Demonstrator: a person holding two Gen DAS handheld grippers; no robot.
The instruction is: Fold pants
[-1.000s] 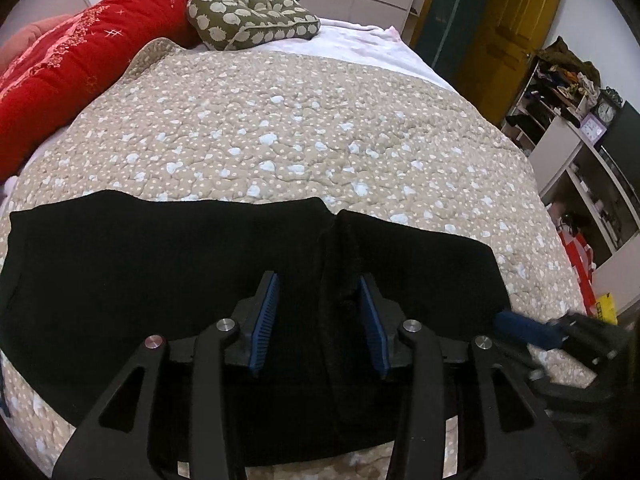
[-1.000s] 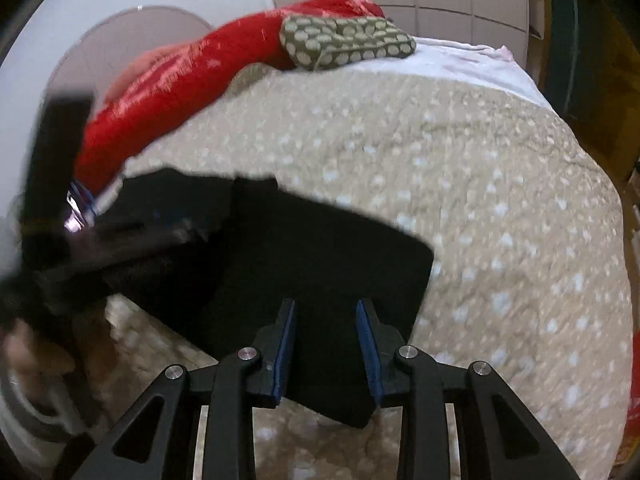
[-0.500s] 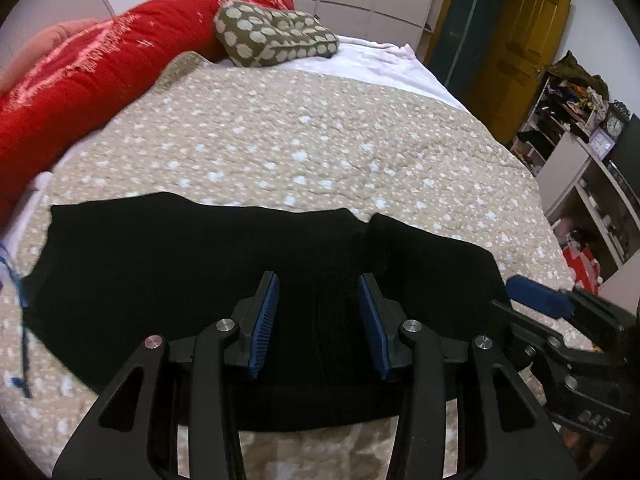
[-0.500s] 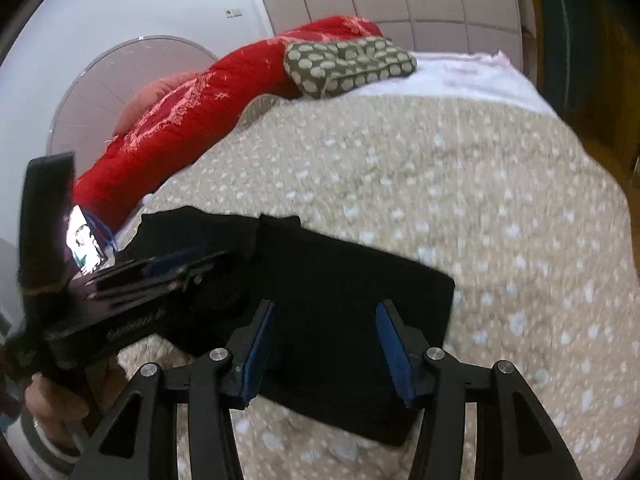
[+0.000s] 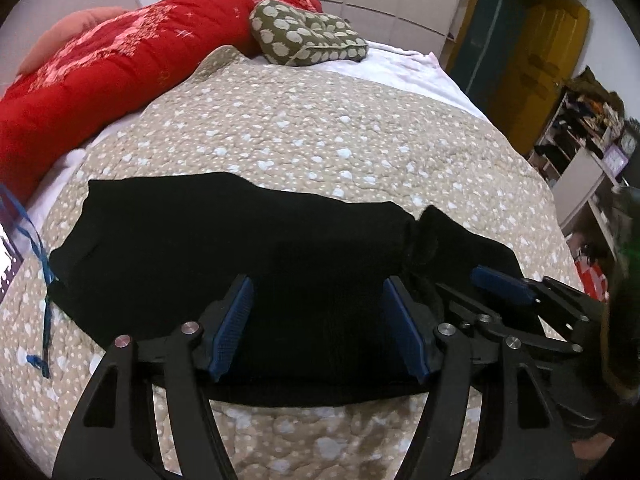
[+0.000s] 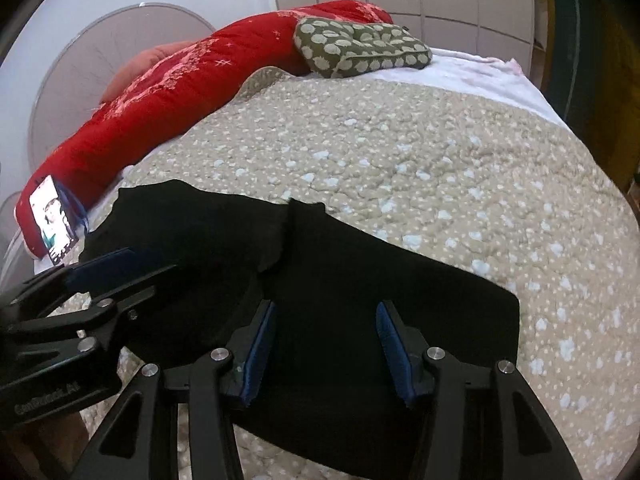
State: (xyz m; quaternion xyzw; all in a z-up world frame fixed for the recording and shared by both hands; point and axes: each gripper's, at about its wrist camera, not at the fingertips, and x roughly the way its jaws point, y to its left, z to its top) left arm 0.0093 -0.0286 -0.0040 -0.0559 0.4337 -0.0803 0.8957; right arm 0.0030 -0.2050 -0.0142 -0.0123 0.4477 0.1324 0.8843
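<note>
The left claw [image 5: 320, 330] is being held spread over the black pants [image 5: 224, 248]; its jaws have just been opening, and nothing is being pinched. The right claw [image 6: 326, 344] is being held spread too, above the pants' folded end. The pants are lying flat on the spotted bed cover [image 5: 320, 140]. A lit phone [image 6: 52, 220] is being shown only in the right view, shelves [image 5: 580, 140] only in the left. A red blanket [image 5: 100, 76] is being seen farthest back.
</note>
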